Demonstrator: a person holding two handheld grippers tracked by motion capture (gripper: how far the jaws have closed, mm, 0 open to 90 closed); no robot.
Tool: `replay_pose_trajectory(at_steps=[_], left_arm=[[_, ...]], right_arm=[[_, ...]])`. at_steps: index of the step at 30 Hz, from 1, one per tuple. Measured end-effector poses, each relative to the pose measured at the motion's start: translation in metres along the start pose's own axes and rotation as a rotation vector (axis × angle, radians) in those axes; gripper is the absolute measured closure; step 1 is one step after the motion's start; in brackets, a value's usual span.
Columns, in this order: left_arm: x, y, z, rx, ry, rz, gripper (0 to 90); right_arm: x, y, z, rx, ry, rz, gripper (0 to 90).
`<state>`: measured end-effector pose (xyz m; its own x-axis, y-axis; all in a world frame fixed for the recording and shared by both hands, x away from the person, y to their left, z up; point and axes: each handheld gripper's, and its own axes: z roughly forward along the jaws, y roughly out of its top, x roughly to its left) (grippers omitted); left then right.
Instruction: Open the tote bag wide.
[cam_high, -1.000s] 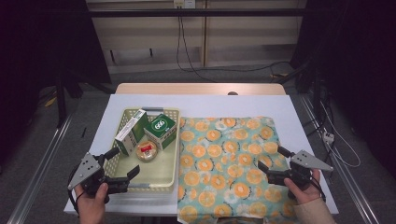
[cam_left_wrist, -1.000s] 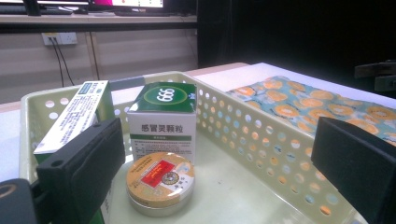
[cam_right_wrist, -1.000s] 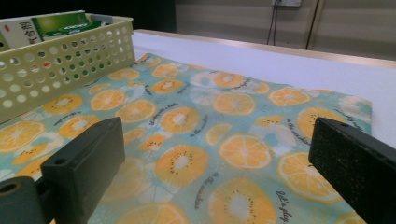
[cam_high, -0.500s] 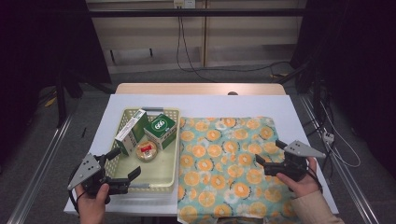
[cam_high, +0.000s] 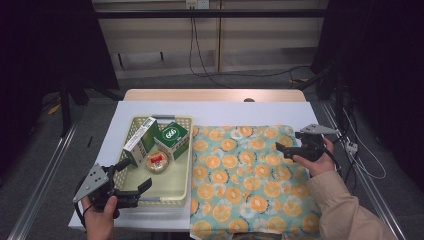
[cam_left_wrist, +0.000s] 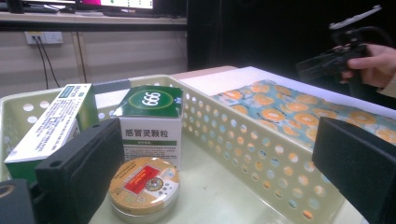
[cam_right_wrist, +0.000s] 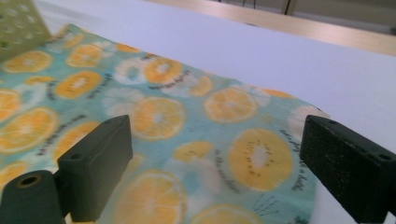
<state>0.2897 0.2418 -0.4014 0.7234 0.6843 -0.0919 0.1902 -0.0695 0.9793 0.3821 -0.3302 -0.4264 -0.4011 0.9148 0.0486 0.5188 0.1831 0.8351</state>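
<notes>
A pale yellow perforated basket (cam_high: 190, 165) sits on the left of the table. It holds a long green-and-white box (cam_high: 140, 141), a green box marked 666 (cam_high: 171, 139) and a round gold tin (cam_high: 157, 161). My left gripper (cam_high: 134, 173) is open at the basket's near left corner, its jaws spread over the inside; the tin (cam_left_wrist: 144, 185) lies just ahead between them. A cloth printed with orange slices (cam_high: 245, 175) lies flat to the right. My right gripper (cam_high: 281, 149) hovers open over the cloth's right edge (cam_right_wrist: 261, 158), with nothing between its jaws.
A white sheet (cam_high: 225, 110) covers the wooden table (cam_high: 215, 95). The basket's corner (cam_right_wrist: 18, 23) shows at the far left of the right gripper view. Dark curtains, cables and metal rails surround the table. The right hand and its gripper (cam_left_wrist: 336, 58) appear beyond the cloth.
My right gripper has moved away from the near edge, farther up along the cloth's right side. The left gripper and the basket's contents have stayed put.
</notes>
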Motion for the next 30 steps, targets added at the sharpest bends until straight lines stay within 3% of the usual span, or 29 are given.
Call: replay_pose_trajectory(at_steps=[3, 7, 8, 10, 14, 17, 20, 23, 24, 25, 26, 28, 29, 30], left_arm=[[0.0, -0.001, 0.001, 0.002, -0.001, -0.013, 2.2], [-0.001, 0.0, 0.001, 0.001, -0.004, -0.011, 2.2], [-0.001, 0.001, 0.0, -0.002, -0.005, -0.002, 2.2], [-0.002, 0.002, 0.0, -0.007, -0.008, -0.004, 2.2], [-0.003, 0.002, 0.002, -0.003, -0.012, -0.003, 2.2], [-0.003, 0.002, 0.002, 0.0, -0.012, -0.006, 2.2], [-0.002, 0.002, 0.003, 0.004, -0.012, 0.001, 2.2], [-0.003, 0.003, 0.003, 0.003, -0.013, 0.003, 2.3], [-0.003, 0.003, 0.003, 0.001, -0.013, 0.003, 2.3], [-0.003, 0.004, 0.003, 0.001, -0.016, 0.003, 2.3], [-0.003, 0.004, 0.003, 0.0, -0.015, 0.0, 2.3], [-0.003, 0.004, 0.003, -0.001, -0.009, -0.005, 2.3], [-0.003, 0.004, 0.004, -0.001, -0.009, -0.005, 2.3], [-0.003, 0.004, 0.004, 0.001, -0.008, -0.005, 2.3]], right_arm=[[-0.014, -0.005, 0.014, 0.034, -0.021, 0.032, 11.3], [-0.024, -0.009, 0.024, 0.064, -0.055, 0.034, 12.3], [-0.03, -0.011, 0.03, 0.076, -0.062, 0.061, 12.7], [-0.03, -0.012, 0.032, 0.085, -0.069, 0.06, 12.6], [-0.035, -0.014, 0.043, 0.155, -0.08, 0.085, 17.3], [-0.032, -0.013, 0.048, 0.189, -0.109, 0.059, 18.0], [-0.031, -0.014, 0.046, 0.181, -0.108, 0.048, 30.4], [-0.035, -0.014, 0.042, 0.17, -0.118, 0.056, 48.7], [-0.035, -0.014, 0.042, 0.17, -0.118, 0.056, 48.7], [-0.036, -0.015, 0.041, 0.168, -0.118, 0.064, 53.9], [-0.036, -0.014, 0.04, 0.171, -0.111, 0.056, 64.8], [-0.033, -0.013, 0.04, 0.175, -0.097, 0.05, 75.1], [-0.033, -0.013, 0.04, 0.175, -0.097, 0.05, 75.1], [-0.032, -0.013, 0.04, 0.178, -0.081, 0.058, 85.3]])
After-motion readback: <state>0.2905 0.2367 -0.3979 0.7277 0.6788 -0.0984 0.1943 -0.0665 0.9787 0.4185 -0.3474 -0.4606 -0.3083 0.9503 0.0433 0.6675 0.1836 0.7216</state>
